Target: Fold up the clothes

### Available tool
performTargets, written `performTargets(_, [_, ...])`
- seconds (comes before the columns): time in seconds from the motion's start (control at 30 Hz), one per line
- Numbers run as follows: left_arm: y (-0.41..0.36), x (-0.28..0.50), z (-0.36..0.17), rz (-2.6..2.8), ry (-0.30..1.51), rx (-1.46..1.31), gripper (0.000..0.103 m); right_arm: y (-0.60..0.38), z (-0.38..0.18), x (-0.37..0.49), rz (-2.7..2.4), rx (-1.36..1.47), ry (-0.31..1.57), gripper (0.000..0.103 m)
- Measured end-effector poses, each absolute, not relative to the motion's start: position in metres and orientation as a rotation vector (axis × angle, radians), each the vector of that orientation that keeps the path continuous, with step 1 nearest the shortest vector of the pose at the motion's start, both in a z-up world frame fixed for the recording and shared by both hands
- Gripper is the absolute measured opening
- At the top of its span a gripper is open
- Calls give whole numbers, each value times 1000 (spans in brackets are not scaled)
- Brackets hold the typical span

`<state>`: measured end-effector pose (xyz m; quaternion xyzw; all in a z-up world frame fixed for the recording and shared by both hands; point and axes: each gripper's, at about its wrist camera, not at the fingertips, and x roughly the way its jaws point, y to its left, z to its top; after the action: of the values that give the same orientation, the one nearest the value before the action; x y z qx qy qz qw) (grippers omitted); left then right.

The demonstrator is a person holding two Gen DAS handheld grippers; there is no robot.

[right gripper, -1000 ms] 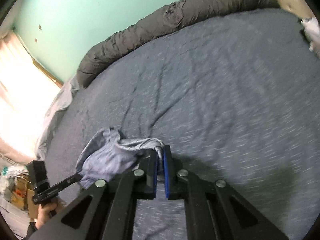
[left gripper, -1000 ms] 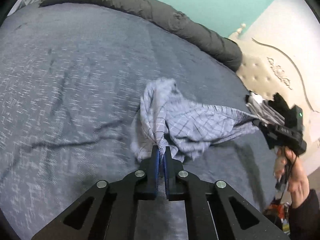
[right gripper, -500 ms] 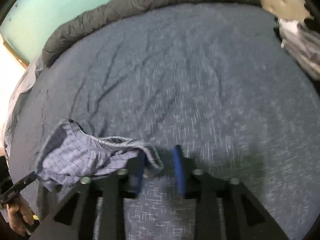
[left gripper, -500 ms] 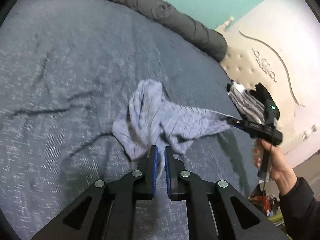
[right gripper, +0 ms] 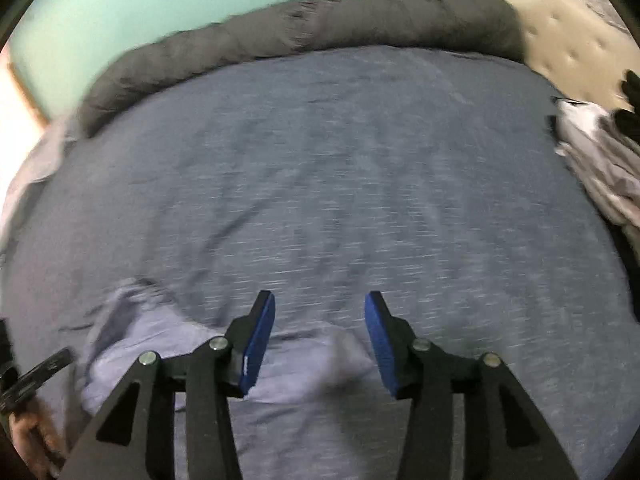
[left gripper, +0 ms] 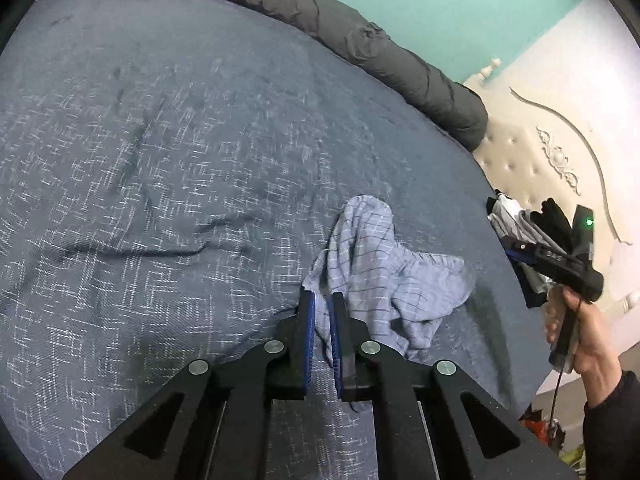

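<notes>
A crumpled light-blue checked garment point(left gripper: 384, 276) lies on the blue-grey bedspread point(left gripper: 180, 168), right of centre in the left wrist view. My left gripper point(left gripper: 323, 300) is shut on the garment's near-left edge. My right gripper point(right gripper: 318, 304) is open and empty; in the left wrist view it point(left gripper: 560, 258) is held off the bed's right side, clear of the cloth. In the blurred right wrist view the garment point(right gripper: 168, 344) lies low left, under and behind the left finger.
A rolled dark grey duvet point(left gripper: 360, 40) runs along the bed's far edge against the teal wall. A pile of grey, white and black clothes point(right gripper: 600, 160) sits at the bed's right edge by the cream tufted headboard point(left gripper: 552, 160).
My right gripper opened, let go of the garment's right end and pulled away to the right. The cloth slumped onto the bed. My left gripper kept its hold.
</notes>
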<state>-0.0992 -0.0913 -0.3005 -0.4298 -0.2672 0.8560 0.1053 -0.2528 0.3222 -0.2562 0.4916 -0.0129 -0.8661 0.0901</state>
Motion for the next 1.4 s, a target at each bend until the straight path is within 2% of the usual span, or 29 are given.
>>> performTargets(0.1, [-95, -102, -301, 2524, -797, -1268, 10, 335, -257, -251, -2530, 1484, -159, 47])
performTargets(0.17, [-97, -104, -300, 2533, -806, -1263, 21, 329, -261, -242, -2465, 1495, -196, 47])
performTargets(0.23, [-98, -105, -299, 2543, -814, -1256, 45, 314, -269, -233, -2382, 1514, -213, 47])
performTargets(0.5, [-99, -101, -297, 2576, -787, -1246, 45, 238, -310, -212, -2223, 1551, -138, 47])
performTargets(0.7, [-102, -100, -301, 2596, -783, -1266, 45, 220, -317, -210, -2217, 1538, -73, 46])
performTargets(0.73, [-102, -101, -301, 2600, -776, -1272, 46, 221, -315, -210, -2219, 1528, -67, 42])
performTargets(0.8, [-101, -101, -302, 2605, -758, -1285, 46, 224, -313, -210, -2224, 1510, -56, 14])
performTargets(0.9, [-100, -102, -303, 2608, -747, -1295, 48, 228, -309, -209, -2230, 1482, -39, 6])
performTargets(1.4, [-96, -107, -305, 2597, -776, -1299, 62, 299, -293, -203, -2329, 1442, 14, 4])
